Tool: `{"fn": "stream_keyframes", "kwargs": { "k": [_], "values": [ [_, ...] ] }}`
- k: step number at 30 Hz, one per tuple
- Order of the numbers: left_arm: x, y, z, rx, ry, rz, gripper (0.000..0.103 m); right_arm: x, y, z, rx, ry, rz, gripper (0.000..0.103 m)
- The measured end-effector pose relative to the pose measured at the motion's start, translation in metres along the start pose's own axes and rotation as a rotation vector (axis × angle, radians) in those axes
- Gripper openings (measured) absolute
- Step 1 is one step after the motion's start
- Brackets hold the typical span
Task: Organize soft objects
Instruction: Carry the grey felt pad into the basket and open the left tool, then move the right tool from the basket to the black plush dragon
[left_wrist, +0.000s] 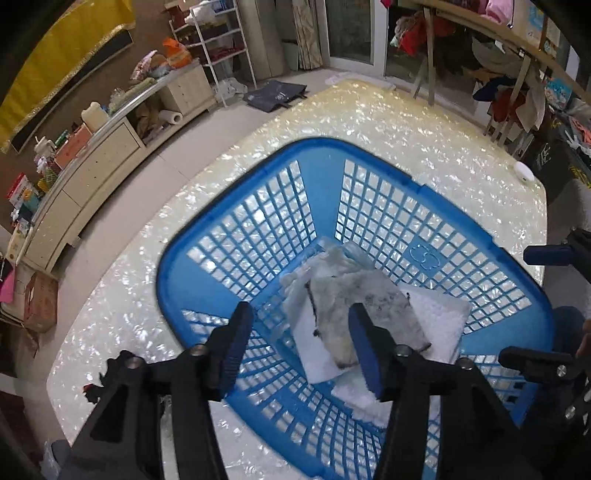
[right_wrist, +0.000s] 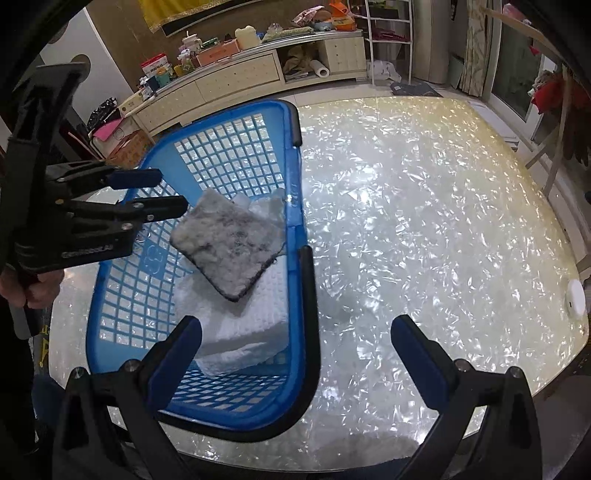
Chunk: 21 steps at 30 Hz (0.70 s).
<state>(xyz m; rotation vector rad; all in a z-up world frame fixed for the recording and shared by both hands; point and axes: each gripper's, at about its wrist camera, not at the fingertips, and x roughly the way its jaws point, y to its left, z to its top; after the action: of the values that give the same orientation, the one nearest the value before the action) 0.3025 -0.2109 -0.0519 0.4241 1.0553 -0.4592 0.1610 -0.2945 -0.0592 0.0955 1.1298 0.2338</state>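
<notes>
while both claws gape empty (left (left_wrist: 299, 334), right (right_wrist: 295, 338)), one grey cloth (right_wrist: 227, 245) tops two white towels (right_wrist: 240, 321) in one basket (left_wrist: 373, 149).

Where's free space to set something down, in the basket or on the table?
Free: the table right of the blue basket, out to the small white disc. In the basket, bare mesh floor on its left side. Crowded: the basket's right side, where the grey pad tops white towels.
</notes>
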Motion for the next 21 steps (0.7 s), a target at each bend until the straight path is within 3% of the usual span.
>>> {"fn": "stream_keyframes", "kwargs": {
  "k": [3,7,17,18,21],
  "values": [
    [-0.017,0.002,-0.004,0.002,-0.019,0.009,0.060,-0.007,0.007,0.000,-0.007,-0.011,0.000,0.103],
    [-0.043,0.004,-0.014,-0.029,-0.054,0.005,0.078,-0.016,0.019,0.000,-0.022,-0.030,0.001,0.103],
    [-0.104,0.017,-0.056,-0.123,-0.158,-0.006,0.093,-0.039,0.050,-0.005,-0.068,-0.080,0.004,0.103],
    [-0.109,0.018,-0.060,-0.131,-0.169,-0.001,0.101,-0.041,0.054,-0.006,-0.075,-0.085,0.007,0.102],
    [-0.128,0.021,-0.078,-0.148,-0.206,0.034,0.103,-0.047,0.068,-0.007,-0.095,-0.098,0.010,0.103]
  ]
}}
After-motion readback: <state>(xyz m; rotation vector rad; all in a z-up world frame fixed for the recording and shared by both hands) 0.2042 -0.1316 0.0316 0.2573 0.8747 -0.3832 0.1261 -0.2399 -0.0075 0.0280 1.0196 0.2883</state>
